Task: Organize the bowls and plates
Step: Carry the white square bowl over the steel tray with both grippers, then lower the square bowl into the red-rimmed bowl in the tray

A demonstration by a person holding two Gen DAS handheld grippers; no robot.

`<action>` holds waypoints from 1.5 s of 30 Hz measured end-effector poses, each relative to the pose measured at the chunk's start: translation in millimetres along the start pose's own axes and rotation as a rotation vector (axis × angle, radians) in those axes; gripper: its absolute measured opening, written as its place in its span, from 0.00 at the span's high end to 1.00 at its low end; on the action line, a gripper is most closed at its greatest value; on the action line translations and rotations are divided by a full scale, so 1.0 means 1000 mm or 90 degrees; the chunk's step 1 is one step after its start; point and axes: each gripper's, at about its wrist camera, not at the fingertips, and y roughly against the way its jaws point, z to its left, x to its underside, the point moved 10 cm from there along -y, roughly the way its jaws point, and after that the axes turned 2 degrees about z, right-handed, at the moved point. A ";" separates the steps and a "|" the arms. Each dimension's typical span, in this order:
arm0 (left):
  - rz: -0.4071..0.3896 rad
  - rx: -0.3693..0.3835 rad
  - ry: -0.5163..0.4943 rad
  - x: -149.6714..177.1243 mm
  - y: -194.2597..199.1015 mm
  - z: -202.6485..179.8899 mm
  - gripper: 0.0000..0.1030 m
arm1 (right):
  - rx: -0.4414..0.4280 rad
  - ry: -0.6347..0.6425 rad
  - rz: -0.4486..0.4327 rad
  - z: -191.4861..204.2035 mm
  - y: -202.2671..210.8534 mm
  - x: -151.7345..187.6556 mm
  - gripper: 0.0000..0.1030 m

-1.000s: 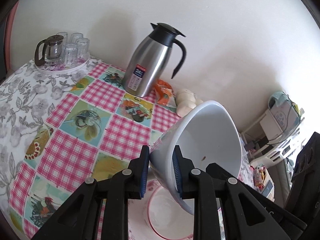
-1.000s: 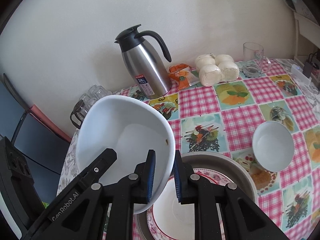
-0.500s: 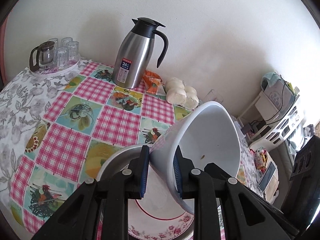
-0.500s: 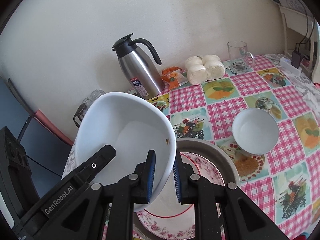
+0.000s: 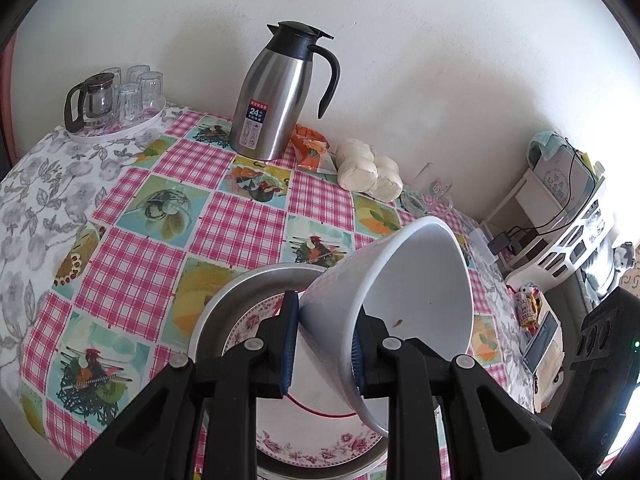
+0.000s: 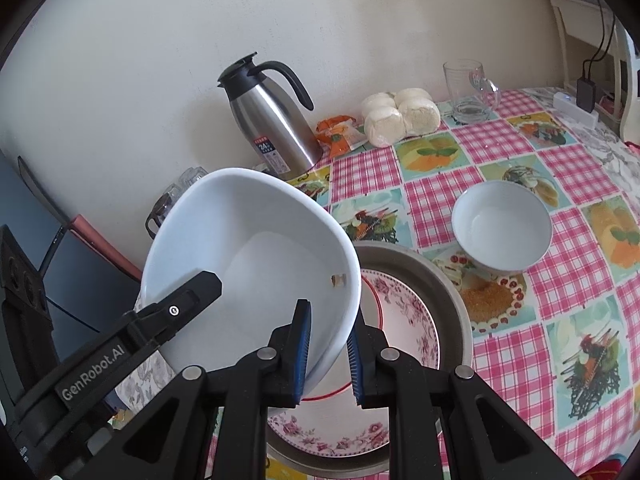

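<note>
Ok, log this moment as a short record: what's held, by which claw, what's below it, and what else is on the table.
held: large white bowl, tilted
left claw: shut on the bowl's rim
right claw: shut on the opposite rim
below: floral-rimmed plate inside round metal pan
loose: small white bowl on checked tablecloth
by wall: steel thermos jug, white buns, glass mug

Floral plate centre hidden by white bowl; thermos label unreadable
</note>
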 end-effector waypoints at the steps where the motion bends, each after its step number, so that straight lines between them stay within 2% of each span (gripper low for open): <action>1: 0.003 0.001 0.002 0.001 -0.001 0.001 0.77 | 0.001 -0.001 0.000 0.000 0.000 0.000 0.82; 28: 0.106 -0.008 0.056 0.026 -0.034 0.016 0.77 | -0.002 -0.033 0.056 -0.017 -0.024 0.011 0.79; 45: 0.101 -0.011 0.079 0.024 -0.032 0.024 0.77 | -0.013 -0.046 0.060 -0.019 -0.027 0.011 0.75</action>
